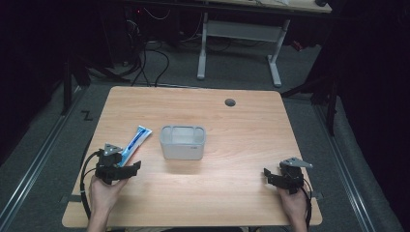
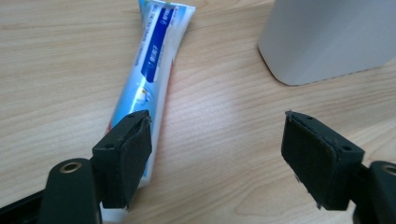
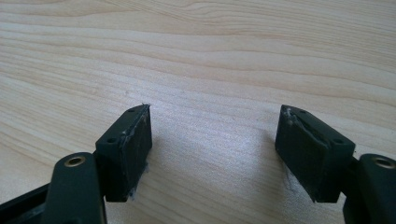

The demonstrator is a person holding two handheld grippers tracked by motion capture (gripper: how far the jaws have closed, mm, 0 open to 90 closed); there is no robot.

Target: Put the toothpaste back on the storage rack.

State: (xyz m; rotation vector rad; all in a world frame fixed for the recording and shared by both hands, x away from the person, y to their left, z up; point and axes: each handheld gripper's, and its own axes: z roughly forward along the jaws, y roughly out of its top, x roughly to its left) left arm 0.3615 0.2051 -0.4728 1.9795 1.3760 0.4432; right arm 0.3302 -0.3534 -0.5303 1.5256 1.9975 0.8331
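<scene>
Two hand-held grippers rested low over a wooden table (image 1: 232,125), with a toothpaste tube and a small bin between them.

The left gripper (image 1: 126,169) sat at the table's near-left, its jaws spread wide with nothing between them. A blue-and-white toothpaste tube (image 1: 132,146) lay flat on the wood, angled away from it; in the left gripper view the tube (image 2: 152,74) ran beneath and past one jaw, its near end hidden behind that jaw, and was not in the gap. A pale grey bin (image 1: 183,142) stood just beside the tube's far end. The right gripper (image 1: 272,176), near the near-right edge and well apart from both, also had its jaws spread over bare wood.
</scene>
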